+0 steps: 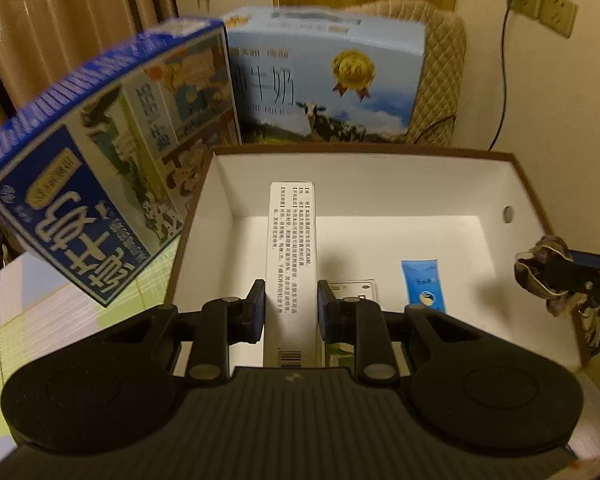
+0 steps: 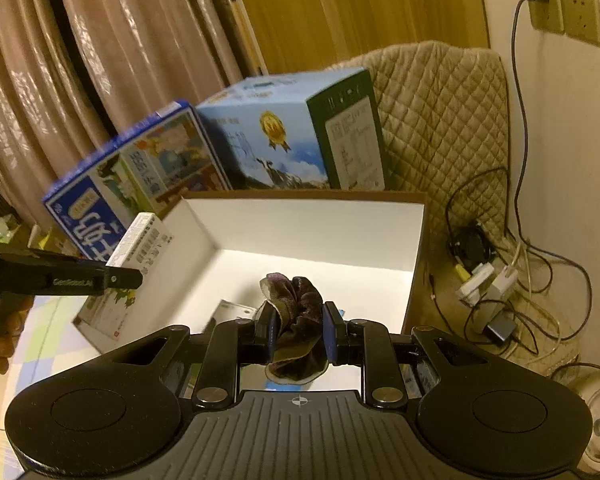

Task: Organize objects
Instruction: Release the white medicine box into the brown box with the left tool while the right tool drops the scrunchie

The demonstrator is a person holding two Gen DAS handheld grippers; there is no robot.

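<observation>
L gripper [image 1: 291,310]: clamped on long white carton [image 1: 290,264], pads on both long sides; held over open box, nr its L wall
White carton: narrow, printed text + barcode on top face, pointing twd far wall of box; in R wrist view it sits tilted above box's L rim [image 2: 134,256]
R gripper [image 2: 299,336]: pinched on dark velvet scrunchie [image 2: 296,320], fabric bunched btw the blue pads; over box interior, nr its R side; in L wrist view it shows at the box's R rim
Open box [image 1: 532,196]: brown outside, white inside, shallow, lid off; round hole in R wall
Box contents: blue sachet [image 1: 424,286] flat on floor, R of carton; flat pale item partly hidden under L gripper, can't tell what
Dark-blue milk carton box [image 1: 88,168]: just L of open box, leaning
Light-blue milk case [image 1: 328,80]: behind open box, cow + gold medal print
Quilted chair [image 2: 444,120]: behind milk case
Cables + plugs [image 2: 496,292]: on floor R of open box
</observation>
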